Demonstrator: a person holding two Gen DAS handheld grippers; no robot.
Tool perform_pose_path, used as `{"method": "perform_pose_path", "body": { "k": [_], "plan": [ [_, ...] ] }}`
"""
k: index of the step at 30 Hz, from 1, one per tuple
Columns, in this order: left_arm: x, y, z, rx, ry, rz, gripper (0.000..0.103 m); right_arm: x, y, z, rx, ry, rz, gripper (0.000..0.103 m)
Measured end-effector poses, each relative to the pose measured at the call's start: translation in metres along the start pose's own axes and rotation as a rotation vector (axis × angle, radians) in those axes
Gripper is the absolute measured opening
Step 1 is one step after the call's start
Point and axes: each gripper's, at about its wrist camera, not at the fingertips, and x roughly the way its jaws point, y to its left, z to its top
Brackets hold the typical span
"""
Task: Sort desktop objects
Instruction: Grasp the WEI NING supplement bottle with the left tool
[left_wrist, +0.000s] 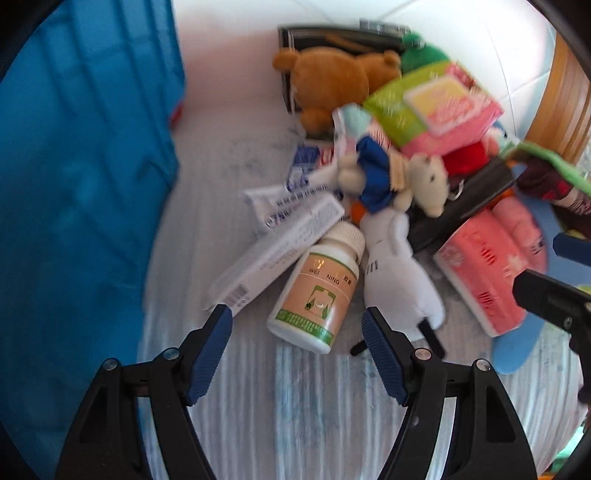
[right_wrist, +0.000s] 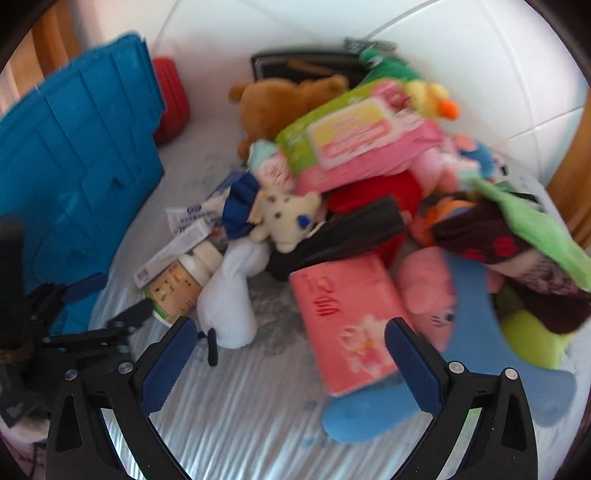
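Blue bin (left_wrist: 85, 184) beside heaped toys, contents hidden

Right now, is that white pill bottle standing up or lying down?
Lying down. The pill bottle rests on its side on the striped cloth, its cap pointing into the pile and its label facing up.

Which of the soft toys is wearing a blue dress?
The small cream bear in the middle of the pile; the brown bear behind it and the white plush in front wear nothing.

bin (left_wrist: 85, 184) left | bottle (left_wrist: 317, 291) beside box (left_wrist: 273, 258) | wipes (right_wrist: 354, 144) atop pile
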Motion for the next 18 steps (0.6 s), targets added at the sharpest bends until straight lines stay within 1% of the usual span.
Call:
{"method": "perform_pose_path", "body": {
  "k": [3, 5, 9, 12, 13, 16, 18],
  "plan": [
    [0.024, -0.005, 0.002, 0.027, 0.023, 0.003, 0.072, 0.024, 0.008, 0.006, -0.011, 0.039, 0.001, 0.103],
    [0.04, -0.008, 0.004, 0.04, 0.041, 0.011, 0.072, 0.034, 0.01, 0.01, -0.004, 0.046, 0.0, 0.103],
    [0.059, -0.007, 0.003, 0.02, 0.07, -0.021, 0.072, 0.051, 0.014, 0.016, -0.018, 0.078, 0.001, 0.103],
    [0.065, 0.003, -0.001, -0.022, 0.094, -0.024, 0.072, 0.06, 0.019, 0.016, -0.017, 0.11, 0.04, 0.103],
    [0.065, 0.007, -0.002, -0.036, 0.095, -0.022, 0.072, 0.064, 0.021, 0.015, -0.02, 0.127, 0.061, 0.103],
    [0.061, 0.016, -0.005, -0.061, 0.079, -0.013, 0.072, 0.07, 0.029, 0.011, -0.032, 0.145, 0.088, 0.103],
    [0.06, 0.017, -0.005, -0.056, 0.073, 0.001, 0.072, 0.074, 0.034, 0.009, -0.054, 0.159, 0.092, 0.094]
  ]
}}
